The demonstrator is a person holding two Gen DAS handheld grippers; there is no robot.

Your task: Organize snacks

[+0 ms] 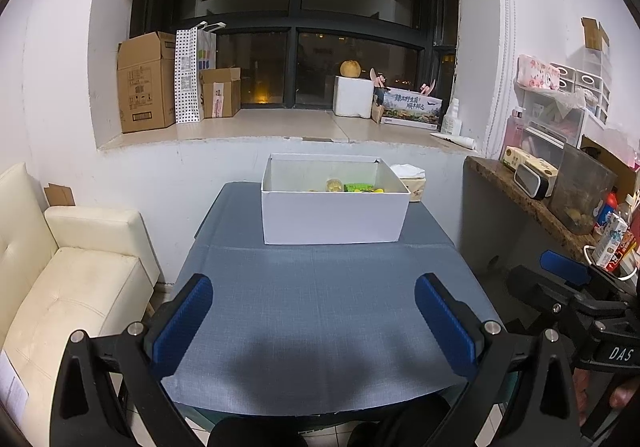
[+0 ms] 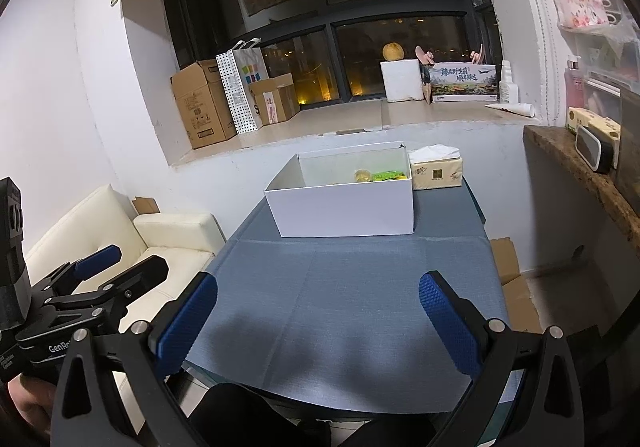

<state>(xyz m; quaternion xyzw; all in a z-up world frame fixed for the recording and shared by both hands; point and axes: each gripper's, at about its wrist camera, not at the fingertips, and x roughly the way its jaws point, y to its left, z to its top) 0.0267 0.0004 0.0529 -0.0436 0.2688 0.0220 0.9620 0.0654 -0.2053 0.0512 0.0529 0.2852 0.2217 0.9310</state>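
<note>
A white open box [image 1: 334, 217] [image 2: 344, 207] stands at the far end of the blue table [image 1: 320, 307] [image 2: 352, 287]. Inside it lie snacks: a round yellow pack [image 1: 333, 185] [image 2: 362, 175] and a green packet [image 1: 357, 187] [image 2: 387, 176]; the rest is hidden by the box wall. My left gripper [image 1: 314, 311] is open and empty above the near part of the table. My right gripper [image 2: 318, 313] is open and empty too, beside it. The right gripper also shows at the right edge of the left wrist view [image 1: 568, 279], the left gripper at the left edge of the right wrist view [image 2: 104, 267].
A tissue pack [image 2: 436, 171] [image 1: 412, 183] lies right of the box. A cream sofa [image 1: 72, 279] [image 2: 160, 239] stands left of the table, a stone counter [image 1: 532, 203] [image 2: 580, 167] with clutter at the right. Cardboard boxes [image 1: 146, 83] sit on the window sill; flattened cardboard [image 2: 512, 279] lies on the floor.
</note>
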